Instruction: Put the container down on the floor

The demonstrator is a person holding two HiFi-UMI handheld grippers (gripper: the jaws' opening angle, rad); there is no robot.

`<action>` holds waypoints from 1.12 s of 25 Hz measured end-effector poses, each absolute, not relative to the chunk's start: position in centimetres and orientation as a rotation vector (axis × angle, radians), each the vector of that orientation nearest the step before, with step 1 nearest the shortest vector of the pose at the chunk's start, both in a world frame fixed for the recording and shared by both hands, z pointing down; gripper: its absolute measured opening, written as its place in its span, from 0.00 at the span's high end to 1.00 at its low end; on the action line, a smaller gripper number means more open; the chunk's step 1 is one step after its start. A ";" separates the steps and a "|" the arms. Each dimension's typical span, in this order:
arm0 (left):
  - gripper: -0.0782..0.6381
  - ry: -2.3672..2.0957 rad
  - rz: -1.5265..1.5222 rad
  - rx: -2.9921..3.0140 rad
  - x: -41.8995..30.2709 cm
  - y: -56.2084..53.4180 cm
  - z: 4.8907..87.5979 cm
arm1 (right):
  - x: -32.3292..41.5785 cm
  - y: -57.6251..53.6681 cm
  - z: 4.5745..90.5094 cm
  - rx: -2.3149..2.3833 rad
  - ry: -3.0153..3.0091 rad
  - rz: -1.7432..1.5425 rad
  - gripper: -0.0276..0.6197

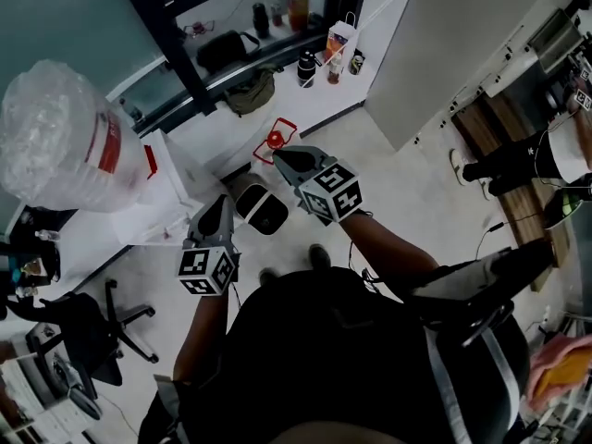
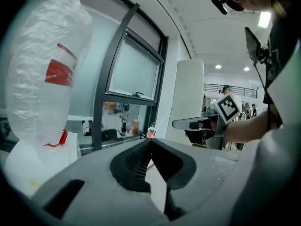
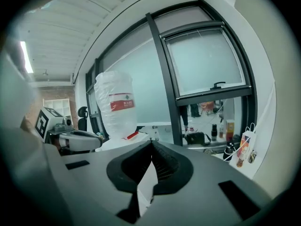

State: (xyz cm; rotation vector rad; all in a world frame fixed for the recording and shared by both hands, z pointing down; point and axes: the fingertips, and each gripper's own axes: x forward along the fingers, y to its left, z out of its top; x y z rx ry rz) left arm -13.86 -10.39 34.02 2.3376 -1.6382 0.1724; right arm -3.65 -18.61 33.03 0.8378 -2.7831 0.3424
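Note:
The container is a big clear water jug [image 1: 60, 137] with a red label, wrapped in plastic film. It stands upside down on a white dispenser [image 1: 171, 197] at the left. It also shows in the left gripper view as the jug [image 2: 44, 69] and in the right gripper view as the jug [image 3: 115, 105]. My left gripper [image 1: 215, 218] is held just right of the dispenser, apart from the jug, shut and empty [image 2: 150, 142]. Farther right, my right gripper [image 1: 282, 155] is also shut with nothing in it [image 3: 151, 142].
A red wire stand [image 1: 277, 139] and a dark rounded object [image 1: 259, 206] lie on the floor ahead. A low window ledge holds bags [image 1: 227, 49], bottles and a paper bag [image 1: 340, 37]. An office chair [image 1: 83, 331] stands at lower left. Another person's legs [image 1: 518, 160] are at the right.

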 end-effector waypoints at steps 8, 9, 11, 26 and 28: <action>0.88 -1.631 0.184 2.337 -13.8 -9.8 32.9 | -1.4 -20.1 31.7 1.055 -2.714 0.336 0.95; 0.88 -1.645 0.186 2.337 -14.0 -9.8 32.8 | -1.5 -20.0 31.4 1.049 -2.721 0.325 0.95; 0.88 -1.658 0.178 2.330 -14.2 -9.6 32.7 | -1.8 -19.5 31.1 1.030 -2.728 0.297 0.95; 0.88 -1.762 0.163 2.316 -15.3 -9.3 31.7 | -2.4 -18.3 30.8 0.976 -2.757 0.228 0.95; 0.88 -1.757 0.168 2.325 -15.1 -9.2 31.7 | -2.2 -18.1 31.1 0.984 -2.749 0.241 0.95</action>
